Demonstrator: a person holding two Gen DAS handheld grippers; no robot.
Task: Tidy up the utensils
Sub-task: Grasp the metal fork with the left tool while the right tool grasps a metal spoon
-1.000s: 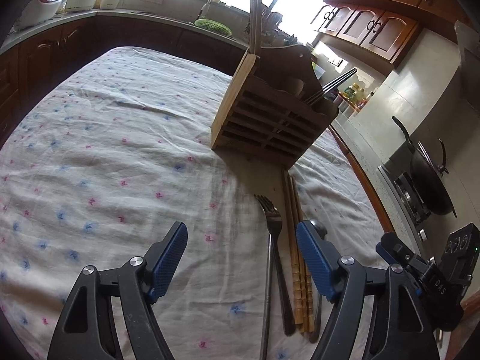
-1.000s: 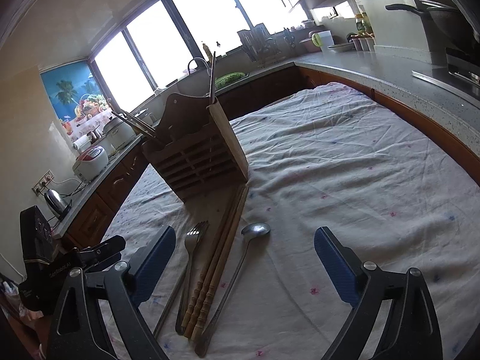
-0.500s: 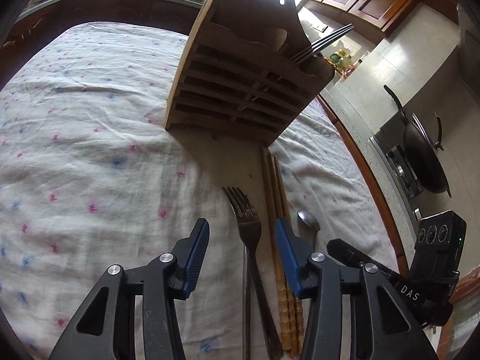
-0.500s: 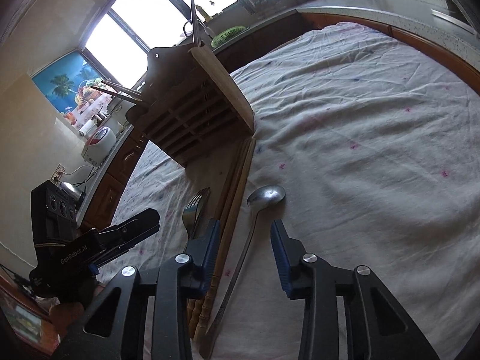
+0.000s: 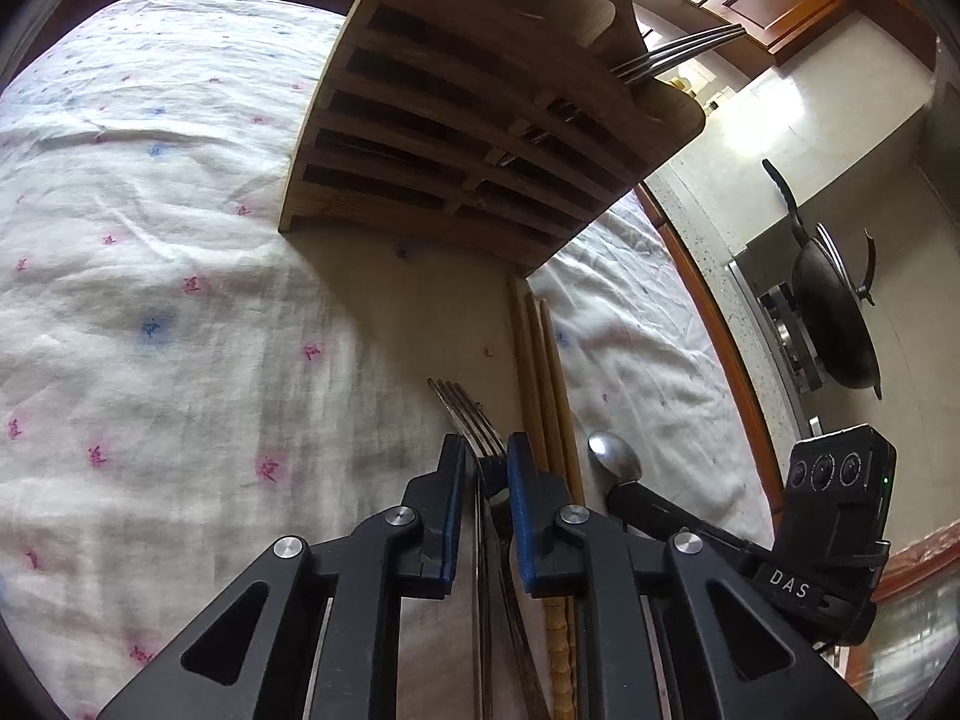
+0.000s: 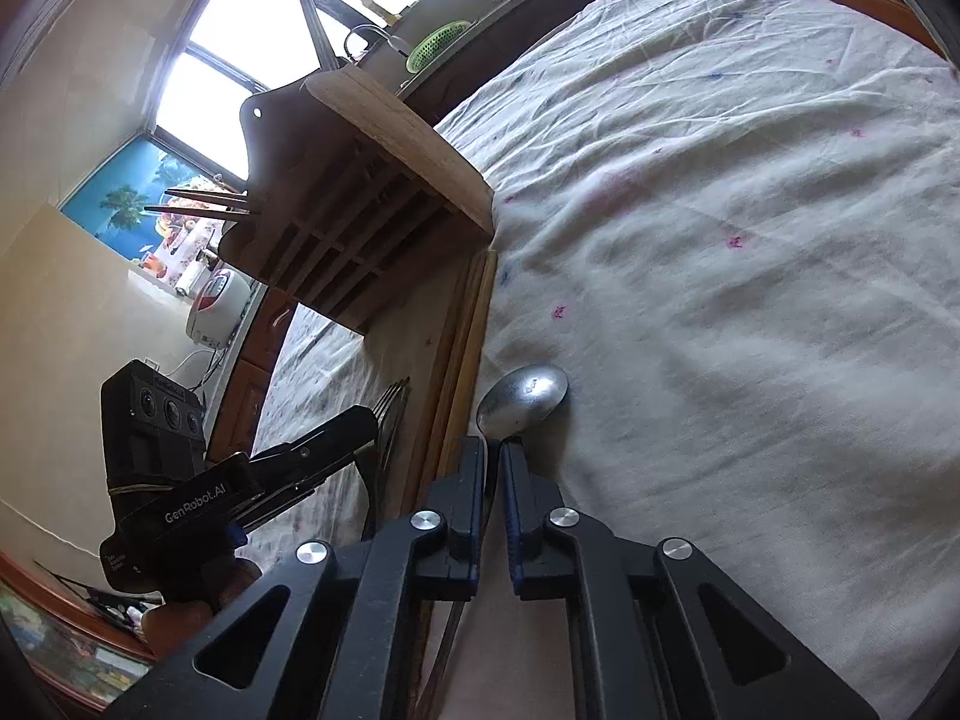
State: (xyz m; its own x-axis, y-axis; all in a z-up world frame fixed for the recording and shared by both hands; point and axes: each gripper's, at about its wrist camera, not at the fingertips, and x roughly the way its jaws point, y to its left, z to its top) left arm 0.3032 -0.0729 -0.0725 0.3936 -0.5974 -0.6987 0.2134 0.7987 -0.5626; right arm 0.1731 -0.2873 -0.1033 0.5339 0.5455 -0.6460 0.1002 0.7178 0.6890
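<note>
Kitchen table w/ flowered cloth; wooden rack stands on it, utensils lying just in front of rack. Step in hand, I judge: picking up, both claws at once. Left gripper is closing round the fork neck, tines poking out toward rack. Right gripper is clamped on the spoon neck, bowl just past its tips. Chopsticks lie between fork & spoon, ends by rack base. Next: lift both, tilt upright, drop into rack slots.
</note>
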